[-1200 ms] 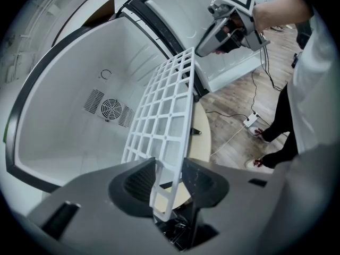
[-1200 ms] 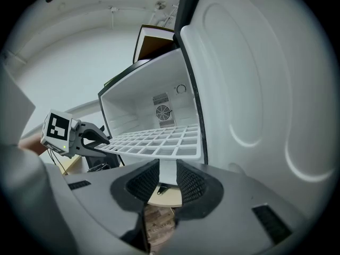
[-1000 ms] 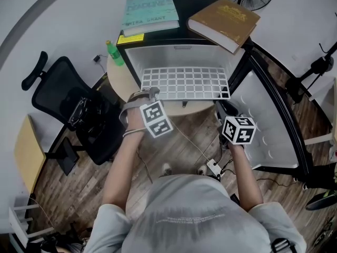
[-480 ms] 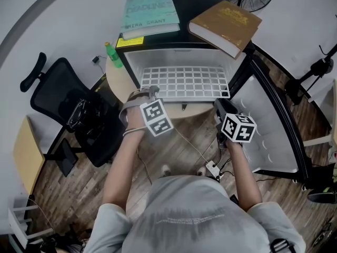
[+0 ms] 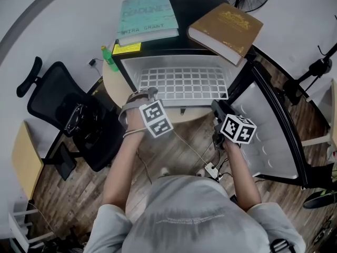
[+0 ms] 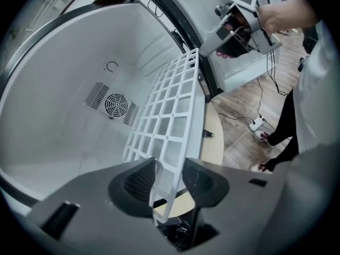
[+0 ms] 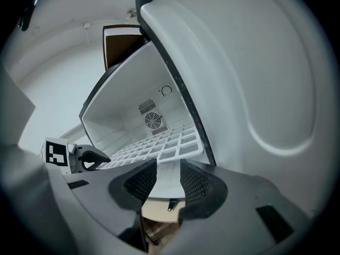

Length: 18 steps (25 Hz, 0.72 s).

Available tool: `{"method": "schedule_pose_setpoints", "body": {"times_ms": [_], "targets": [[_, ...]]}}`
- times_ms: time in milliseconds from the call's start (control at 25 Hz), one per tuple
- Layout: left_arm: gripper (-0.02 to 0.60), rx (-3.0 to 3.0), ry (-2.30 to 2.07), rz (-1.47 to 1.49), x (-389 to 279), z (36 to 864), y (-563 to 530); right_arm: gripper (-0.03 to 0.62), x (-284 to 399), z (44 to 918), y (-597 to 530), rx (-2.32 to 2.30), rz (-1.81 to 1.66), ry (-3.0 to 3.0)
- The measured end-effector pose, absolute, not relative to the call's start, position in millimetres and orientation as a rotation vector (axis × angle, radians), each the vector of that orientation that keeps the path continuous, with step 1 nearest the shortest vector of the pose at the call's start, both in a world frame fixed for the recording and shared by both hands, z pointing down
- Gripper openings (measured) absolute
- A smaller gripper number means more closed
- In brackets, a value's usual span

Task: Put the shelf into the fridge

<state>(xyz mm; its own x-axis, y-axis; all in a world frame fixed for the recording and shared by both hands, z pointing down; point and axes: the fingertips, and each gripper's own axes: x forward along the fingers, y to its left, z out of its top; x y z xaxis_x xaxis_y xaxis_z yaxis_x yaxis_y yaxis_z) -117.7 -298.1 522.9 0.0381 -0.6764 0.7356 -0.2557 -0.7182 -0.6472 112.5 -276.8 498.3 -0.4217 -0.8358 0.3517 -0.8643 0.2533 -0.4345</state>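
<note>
The white grid shelf (image 5: 181, 83) lies level, partly inside the open white mini fridge (image 5: 126, 67), with its front edge sticking out. My left gripper (image 5: 152, 92) is shut on the shelf's front-left corner. In the left gripper view, the shelf (image 6: 170, 121) runs edge-on from between the jaws of my left gripper (image 6: 169, 182) into the fridge (image 6: 64, 116). My right gripper (image 5: 216, 107) sits just off the front-right corner. Its jaws are opening with nothing between them. In the right gripper view, the shelf (image 7: 159, 147) lies beyond my right gripper (image 7: 167, 179).
A teal book (image 5: 146, 13) and a brown book (image 5: 225, 24) lie on top of the fridge. The fridge door (image 5: 263, 125) stands open at the right. A green bottle (image 5: 110, 57) stands on the round table (image 5: 118, 88). An office chair (image 5: 68, 115) is at the left.
My right gripper has let go of the shelf's front-right corner and drawn back a little. My left gripper keeps its hold, and the shelf has barely shifted.
</note>
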Motion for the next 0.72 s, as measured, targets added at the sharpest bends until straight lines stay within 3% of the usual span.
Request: {"method": "schedule_pose_setpoints", "body": {"times_ms": [720], "targets": [[0.161, -2.002, 0.924, -1.69, -118.0, 522.2, -318.7, 0.121, 53.4, 503.6, -304.7, 1.458, 1.502, -2.617]]}}
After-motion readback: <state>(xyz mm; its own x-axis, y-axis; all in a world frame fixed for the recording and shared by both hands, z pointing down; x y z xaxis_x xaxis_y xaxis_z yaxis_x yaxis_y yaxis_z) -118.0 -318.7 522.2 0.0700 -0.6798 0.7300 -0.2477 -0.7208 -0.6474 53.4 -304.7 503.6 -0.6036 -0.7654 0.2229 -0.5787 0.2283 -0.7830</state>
